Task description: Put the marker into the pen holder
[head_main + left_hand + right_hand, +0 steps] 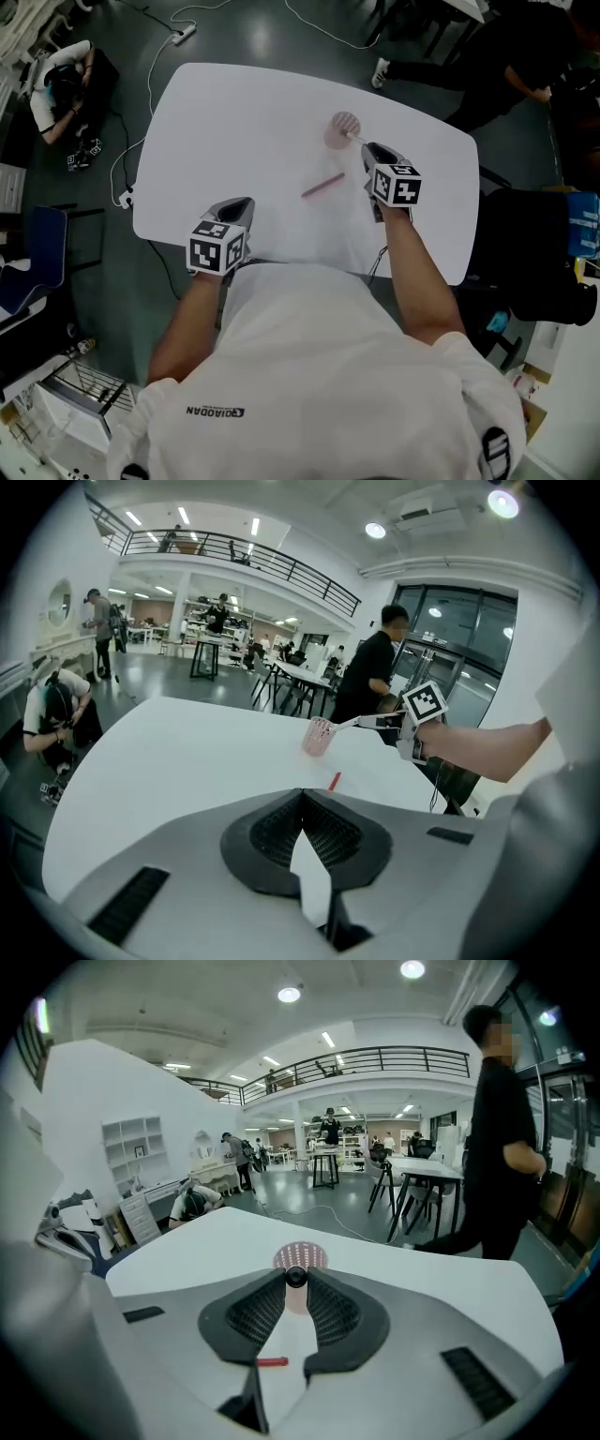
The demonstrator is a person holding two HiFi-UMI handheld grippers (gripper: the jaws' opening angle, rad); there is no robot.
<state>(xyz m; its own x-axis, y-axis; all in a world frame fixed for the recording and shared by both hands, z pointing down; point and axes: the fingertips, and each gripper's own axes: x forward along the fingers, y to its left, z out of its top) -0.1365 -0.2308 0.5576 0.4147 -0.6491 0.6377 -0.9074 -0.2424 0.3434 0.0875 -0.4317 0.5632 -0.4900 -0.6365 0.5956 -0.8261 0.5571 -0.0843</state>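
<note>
Holding the marker point(354, 137) clenched in the right tongs point(367, 148), tip at the pen holder point(344, 125) rim, upper centre, with left tongs point(247, 202) clenched empty.

A pale marker point(364, 723) is clamped between the tips of the right gripper's point(295, 1283) jaws. It shows there end-on as a dark round cap and reaches ahead to the rim of the pen holder point(345, 124). The holder, a pink mesh cup, stands upright on the counter point(234, 122) just beyond those jaws. A red marker point(323, 186) lies flat on the counter, beneath and beside the right jaws and ahead of the left jaws.
</note>
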